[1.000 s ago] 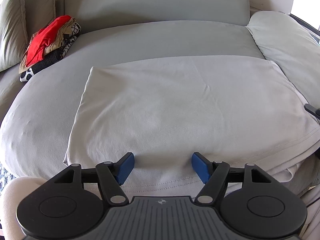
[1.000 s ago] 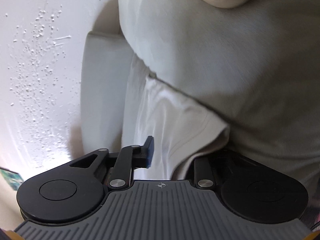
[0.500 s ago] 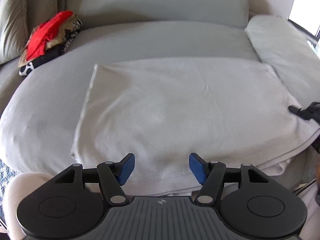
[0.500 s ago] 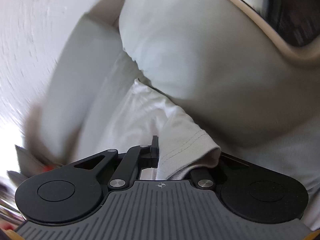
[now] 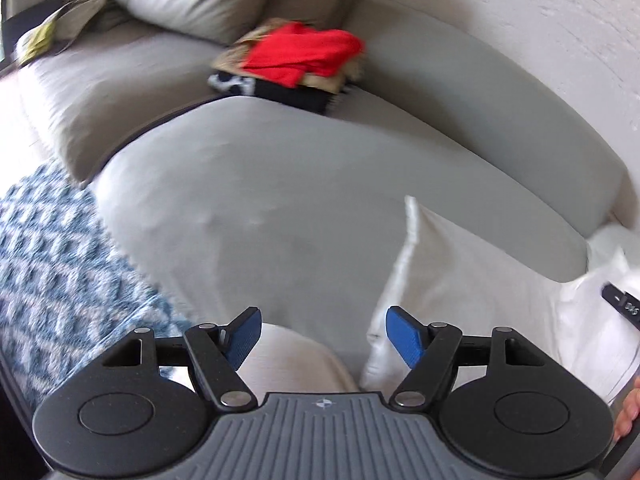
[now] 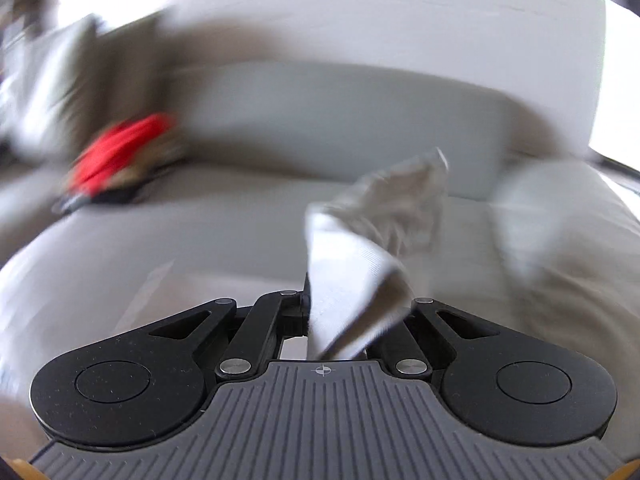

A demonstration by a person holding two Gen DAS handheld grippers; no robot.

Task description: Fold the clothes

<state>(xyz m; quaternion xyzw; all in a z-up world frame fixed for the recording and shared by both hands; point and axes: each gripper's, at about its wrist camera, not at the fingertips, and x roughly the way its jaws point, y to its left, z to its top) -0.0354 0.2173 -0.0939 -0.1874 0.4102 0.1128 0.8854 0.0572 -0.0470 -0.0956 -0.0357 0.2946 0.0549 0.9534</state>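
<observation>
1. While the left wrist view looks down over the front edge of the sofa point(image 5: 360, 184), the left hand-held gripper point(image 5: 320, 336) shows its blue pads spread wide with nothing between them, and they are opening a little further.
2. Just right of that gripper, the white garment point(image 5: 480, 288) lies at the front right part of the seat cushion, one corner standing up; a stack of folded clothes point(image 5: 296, 60), red on top, sits at the back of the seat, well apart.
3. A patterned blue rug point(image 5: 52, 256) shows beyond the sofa's left front edge, and a bit of a person's hand point(image 5: 628, 412) shows at the far right.
4. Turning to the right wrist view, which is blurred, the right hand-held gripper point(image 6: 352, 320) is clamped tight on a bunched edge of the white garment point(image 6: 360, 264), which rises off the seat.
5. Judging from this, the step in hand is a fold of the garment, with its right side lifted to carry across.
6. The next move seems to call for the left hand-held gripper to take the near left edge, so that both edges travel together and the fold lands flat.
</observation>
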